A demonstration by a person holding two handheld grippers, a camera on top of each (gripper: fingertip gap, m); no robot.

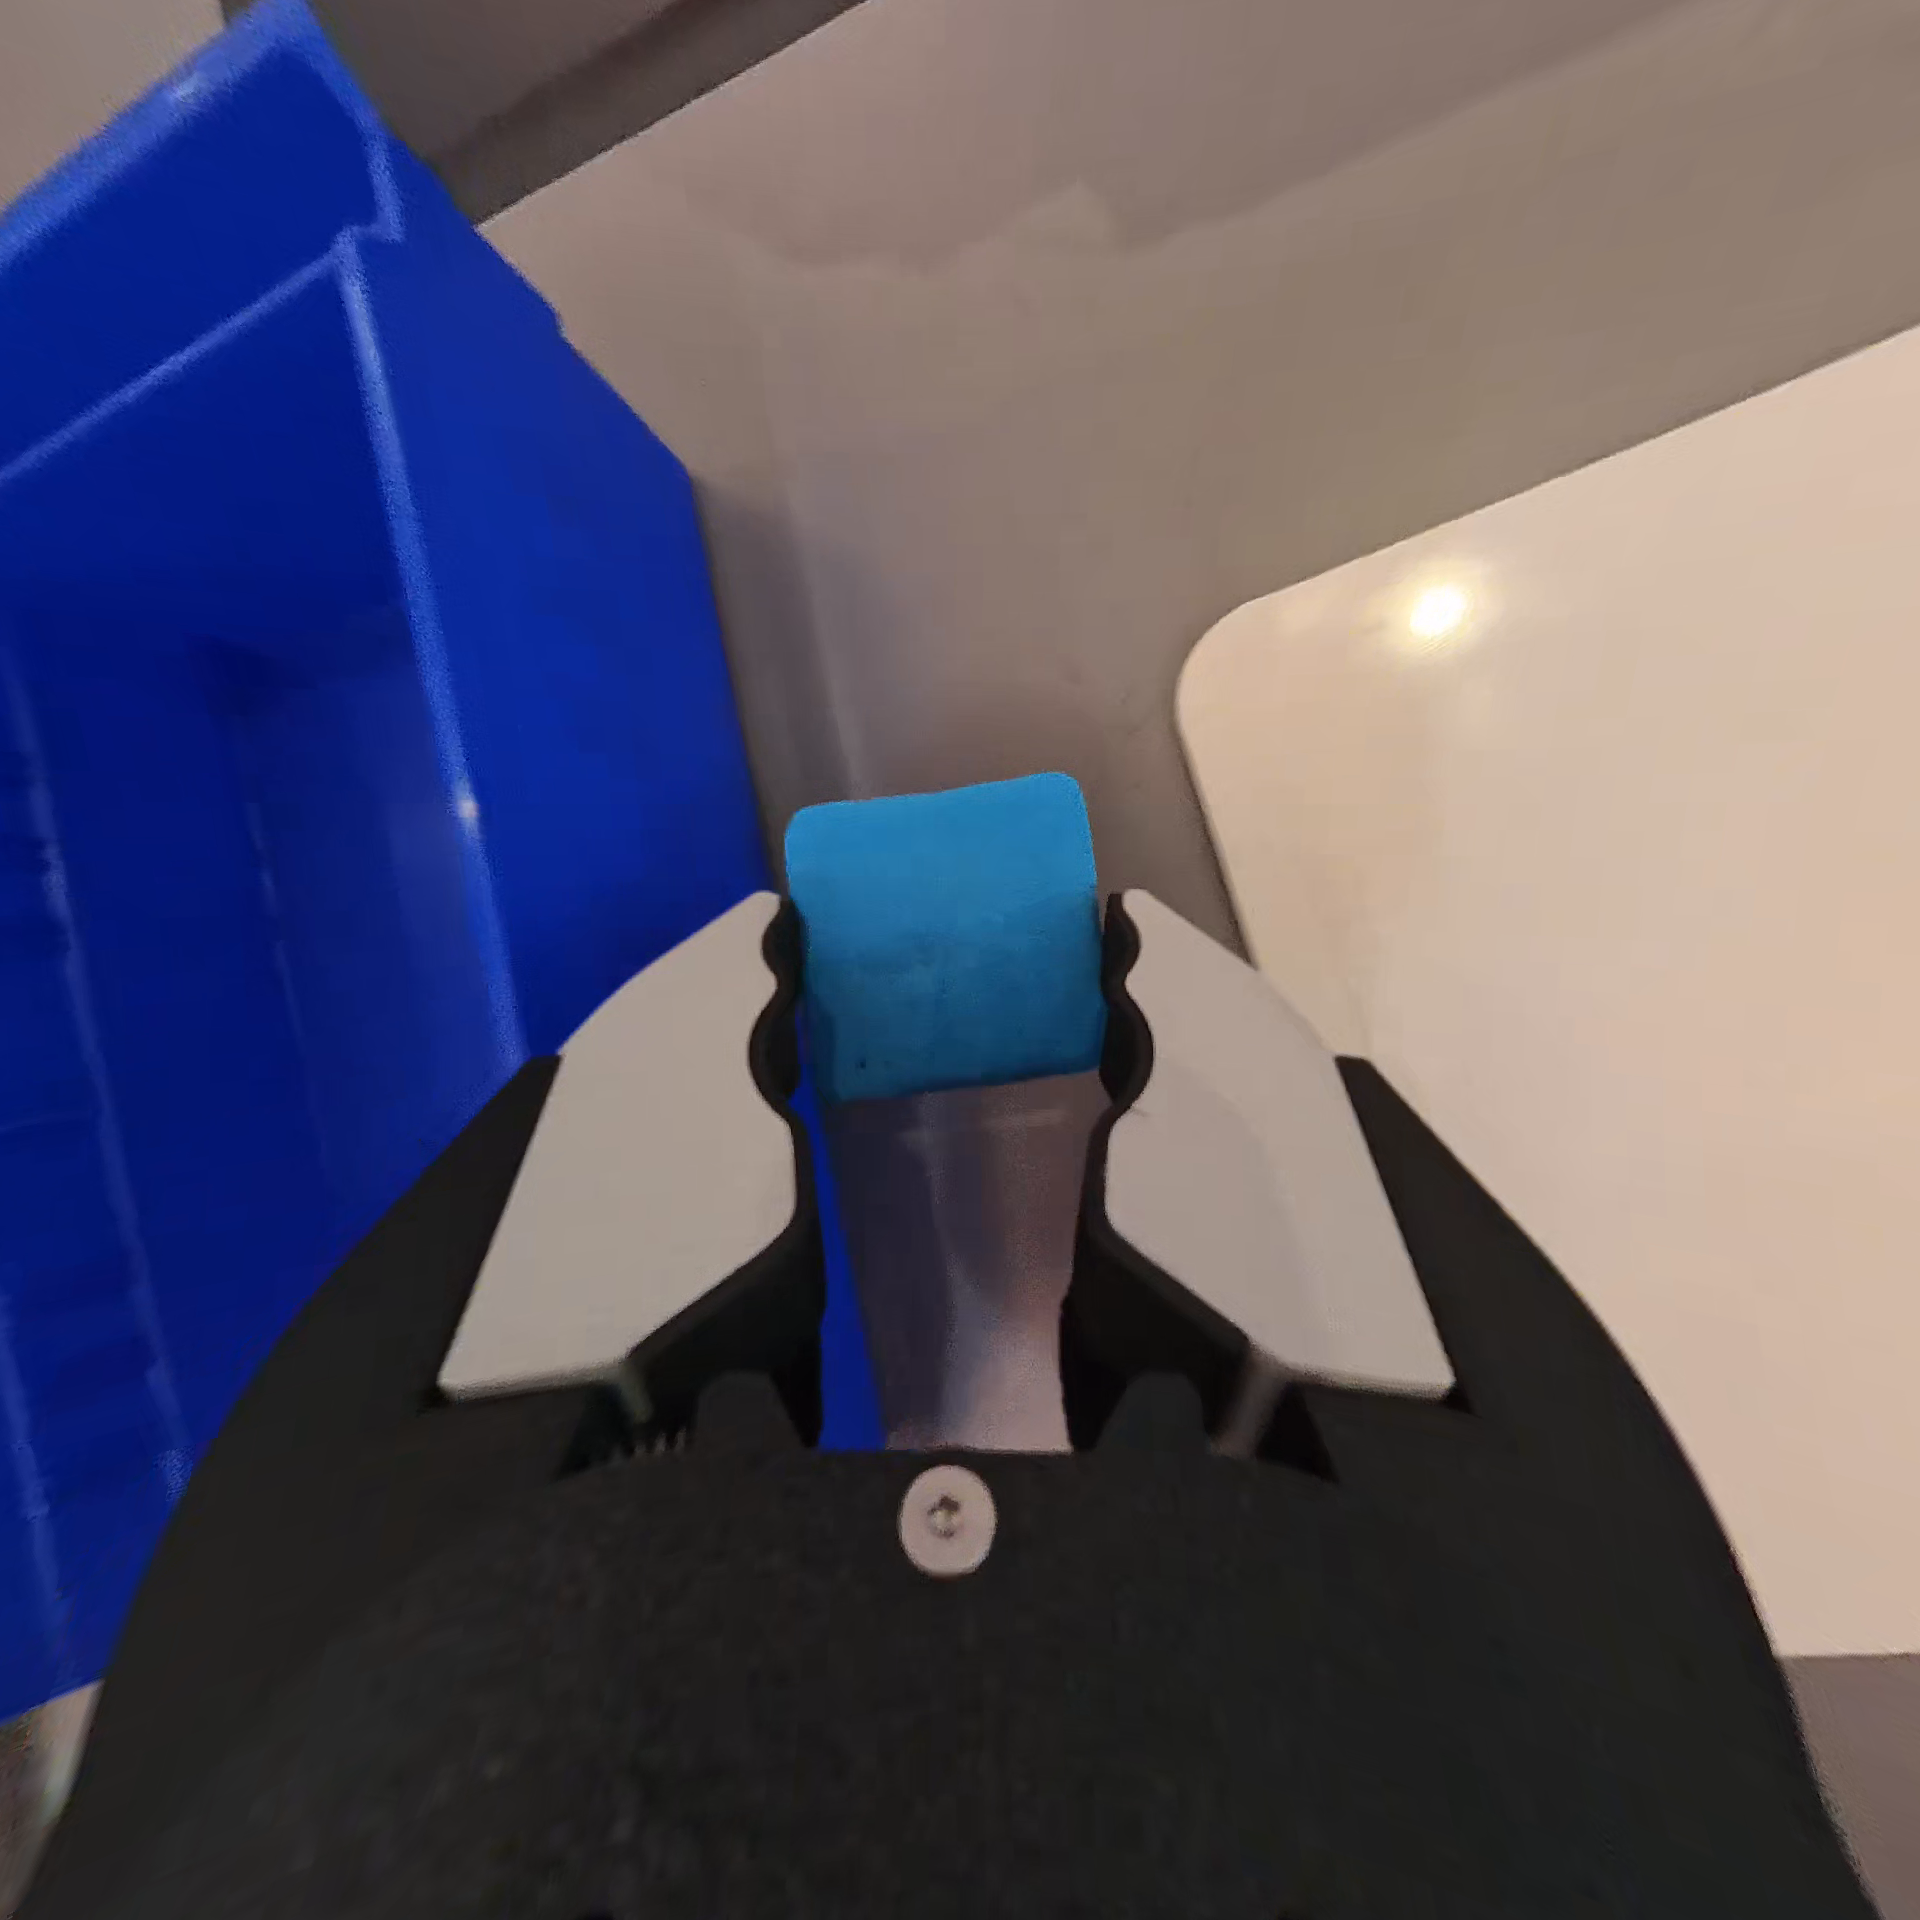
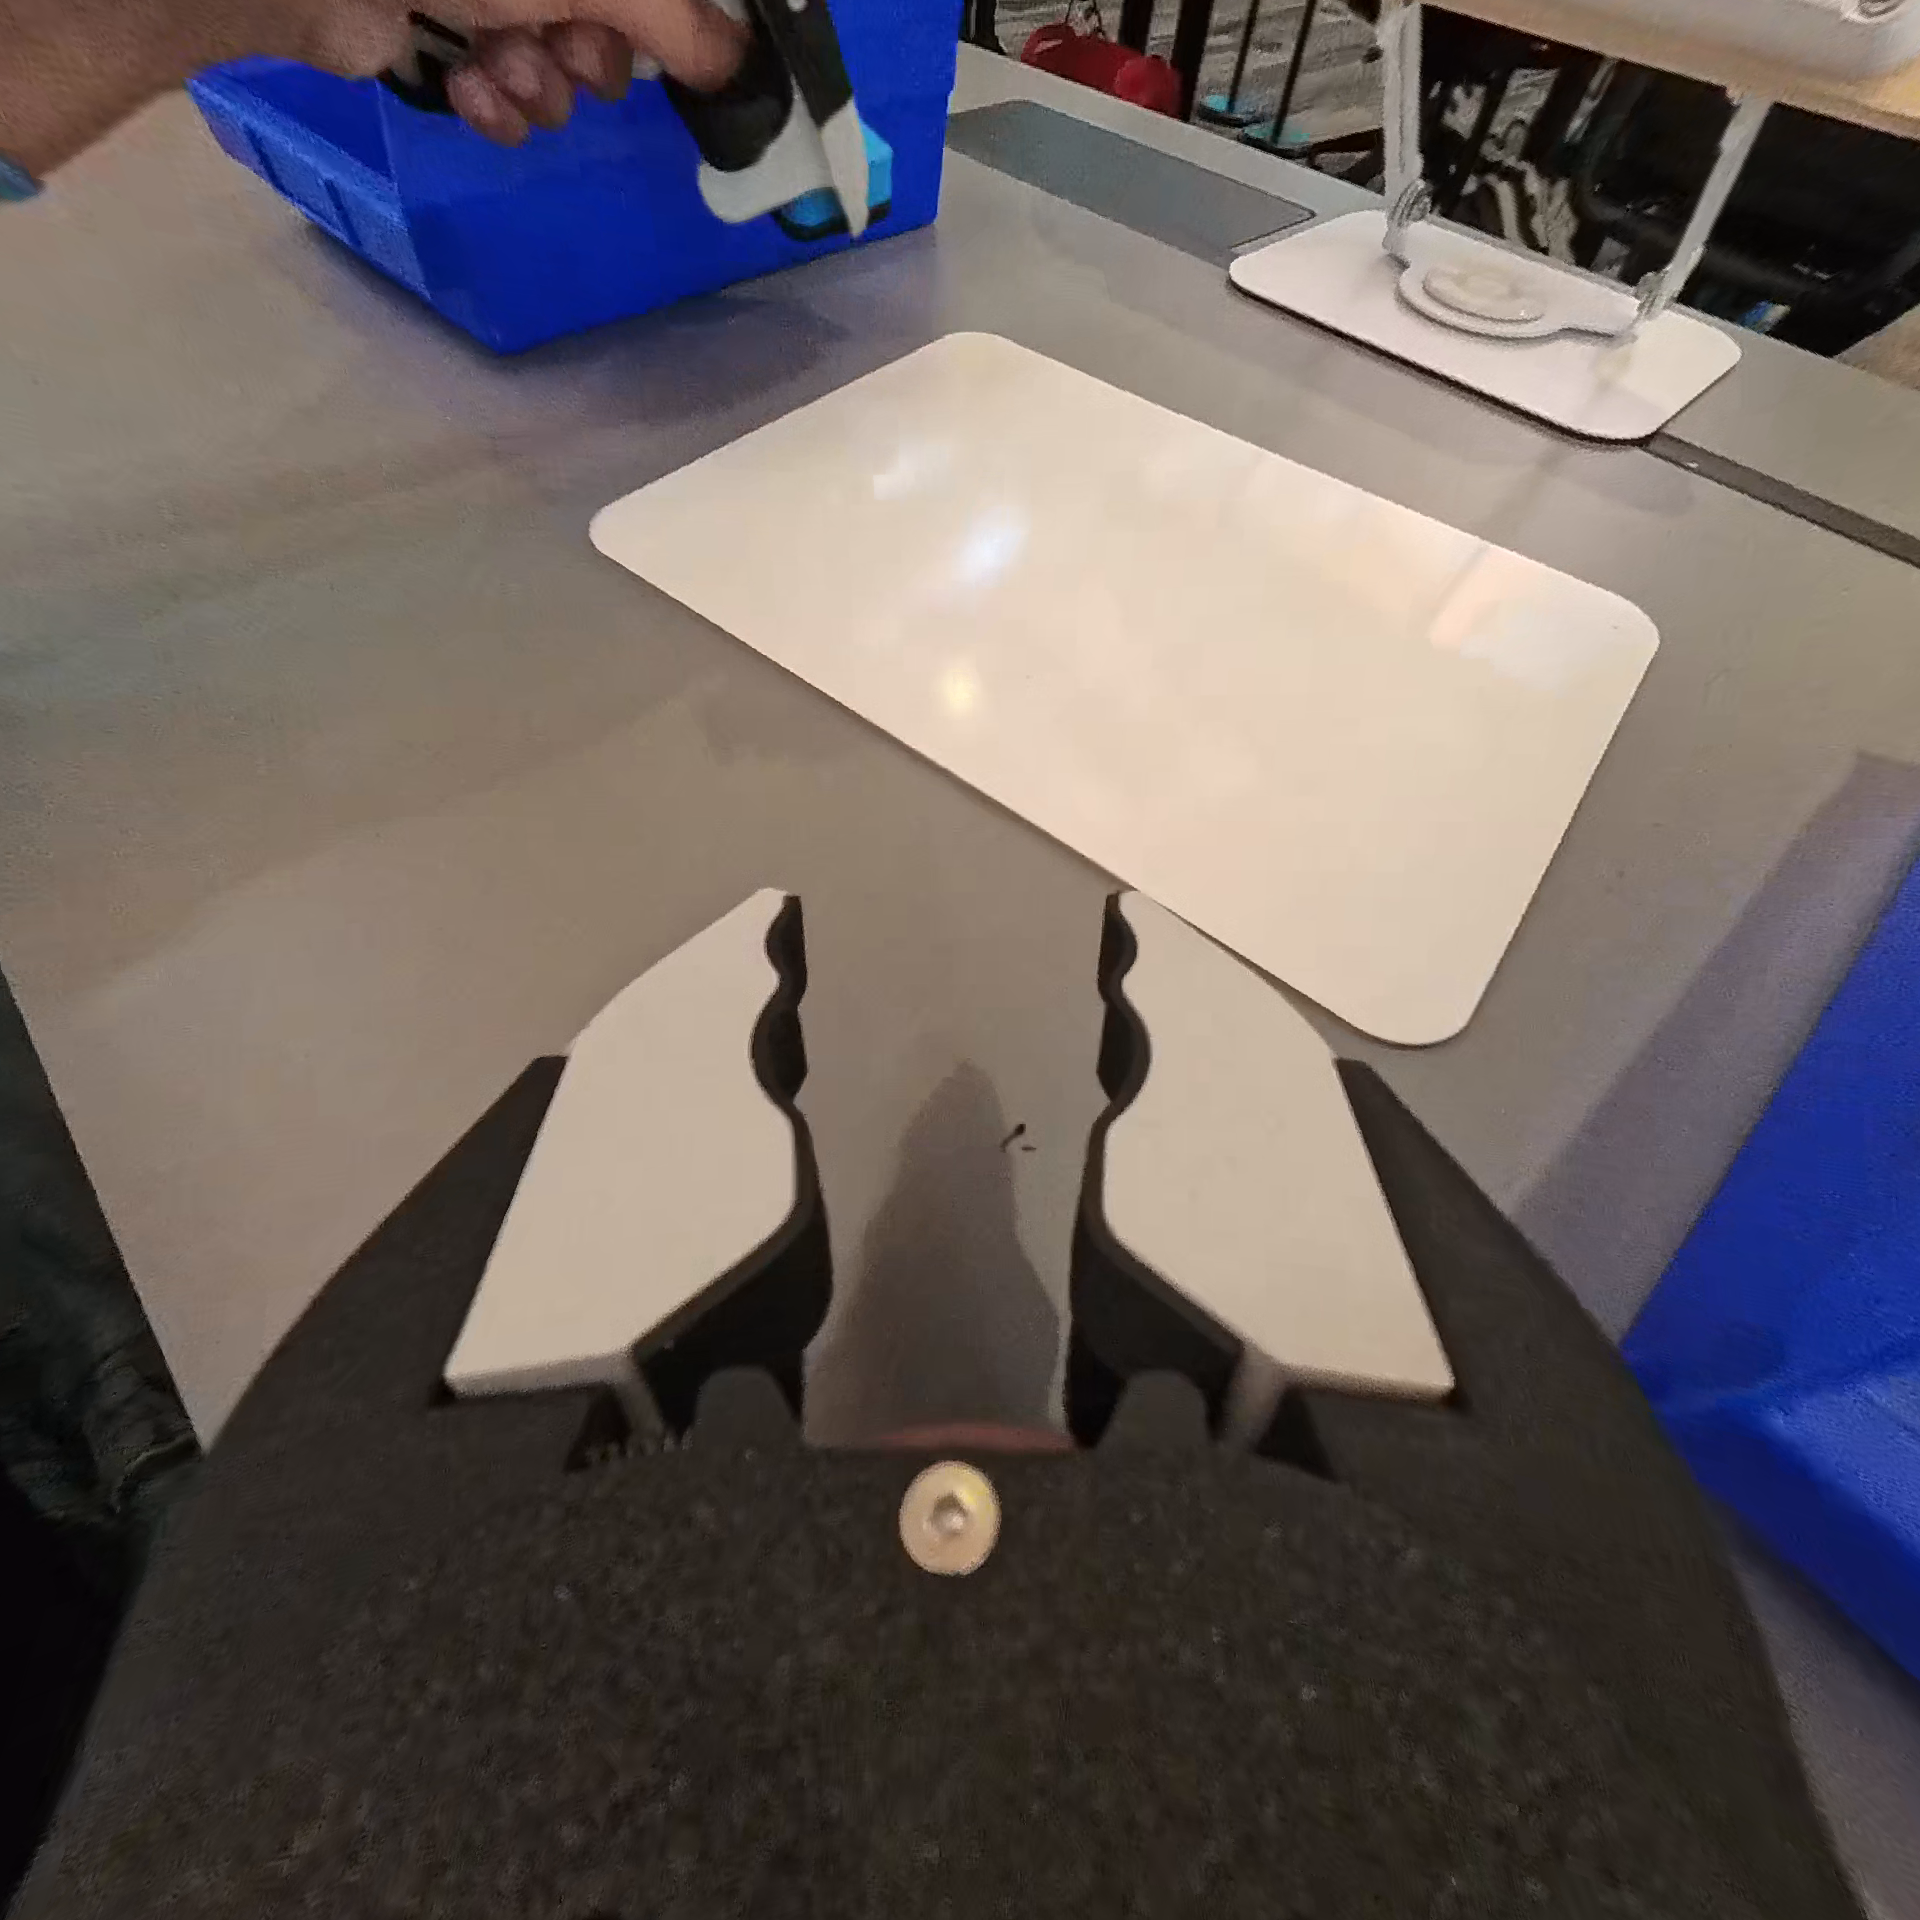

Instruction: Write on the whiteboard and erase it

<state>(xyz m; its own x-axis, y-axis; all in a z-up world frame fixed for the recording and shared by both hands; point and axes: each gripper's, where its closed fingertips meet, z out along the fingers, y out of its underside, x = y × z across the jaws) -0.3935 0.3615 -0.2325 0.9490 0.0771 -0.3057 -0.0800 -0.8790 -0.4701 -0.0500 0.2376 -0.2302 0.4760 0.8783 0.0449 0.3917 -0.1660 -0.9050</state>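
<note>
Left gripper (image 1: 943, 966) clamping blue eraser (image 1: 940, 935), centre frame beside bin (image 1: 312, 727); right gripper (image 2: 951, 977) gaping, holding nothing; whiteboard (image 2: 1122, 665) lying mid-frame; risk: soft eraser slipping under wiping pressure

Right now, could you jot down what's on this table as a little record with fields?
Left gripper: shut on the blue eraser, beside the blue bin
Right gripper: open, empty, above the grey table
Whiteboard: flat on the table, blank
Second blue bin: at the right edge
White stand: beyond the whiteboard
</note>
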